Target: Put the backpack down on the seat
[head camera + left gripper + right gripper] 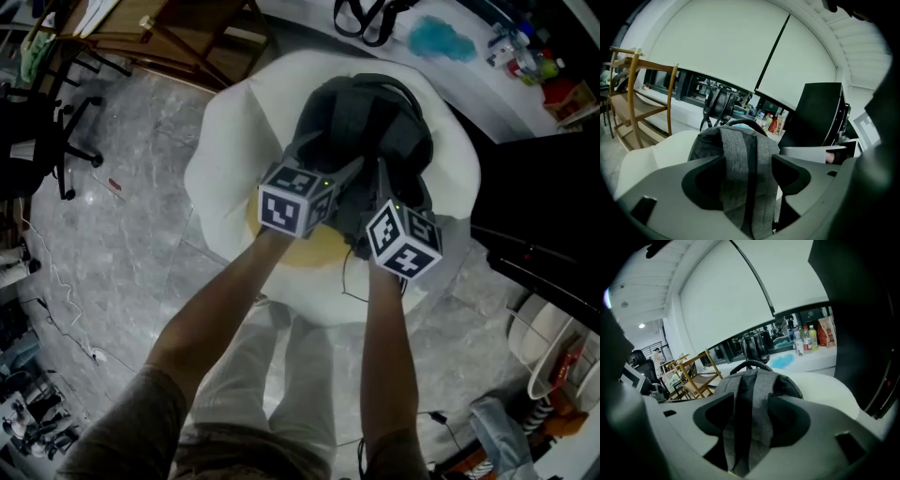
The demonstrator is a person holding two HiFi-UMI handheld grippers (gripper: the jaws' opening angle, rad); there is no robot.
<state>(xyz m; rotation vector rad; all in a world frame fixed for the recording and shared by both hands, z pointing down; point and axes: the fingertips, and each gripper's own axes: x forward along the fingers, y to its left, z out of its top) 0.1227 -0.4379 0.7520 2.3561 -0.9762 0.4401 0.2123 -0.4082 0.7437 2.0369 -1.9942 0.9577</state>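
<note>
head view: grey backpack [370, 127] rests on white seat [225, 159] | left tool [747, 178]: jaws wide, shoulder strap [736, 154] between them | right tool [750, 420]: jaws wide, other strap [757, 390] between them | straps between jaws visible only in gripper views

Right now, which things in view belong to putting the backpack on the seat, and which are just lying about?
Job: backpack, seat, left tool and right tool, each open round a strap.

Lying about: wooden chair, office chair, black bag, blue cloth, bottles.
</note>
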